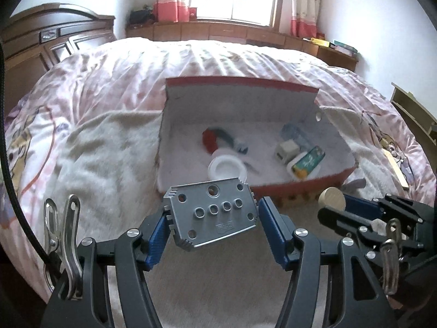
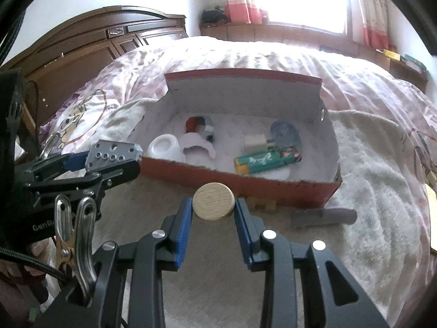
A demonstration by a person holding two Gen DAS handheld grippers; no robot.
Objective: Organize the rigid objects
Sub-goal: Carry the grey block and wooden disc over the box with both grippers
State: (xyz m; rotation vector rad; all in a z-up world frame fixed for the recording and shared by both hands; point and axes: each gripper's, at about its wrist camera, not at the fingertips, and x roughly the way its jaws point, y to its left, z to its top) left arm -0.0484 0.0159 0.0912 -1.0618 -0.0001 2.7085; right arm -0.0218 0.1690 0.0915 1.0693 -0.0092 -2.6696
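My left gripper [image 1: 211, 220] is shut on a grey metal plate with holes [image 1: 210, 214], held just in front of the open red cardboard box [image 1: 306, 187]. My right gripper [image 2: 213, 205] is shut on a round wooden disc [image 2: 213, 201], also in front of the box [image 2: 245, 183]. The disc and right gripper show at the right of the left wrist view [image 1: 332, 199]. The plate and left gripper show at the left of the right wrist view [image 2: 113, 154]. The box holds a white lid [image 1: 226, 167], a red-and-blue magnet [image 1: 215, 138], a white cube [image 1: 285, 150] and a green pack [image 1: 308, 161].
The box sits on a white fleece blanket [image 1: 109, 150] over a pink bedspread [image 1: 204, 57]. A grey cylinder [image 2: 323, 217] and a small wooden piece [image 2: 263, 205] lie in front of the box. A dark wooden headboard [image 2: 90, 46] stands at the left.
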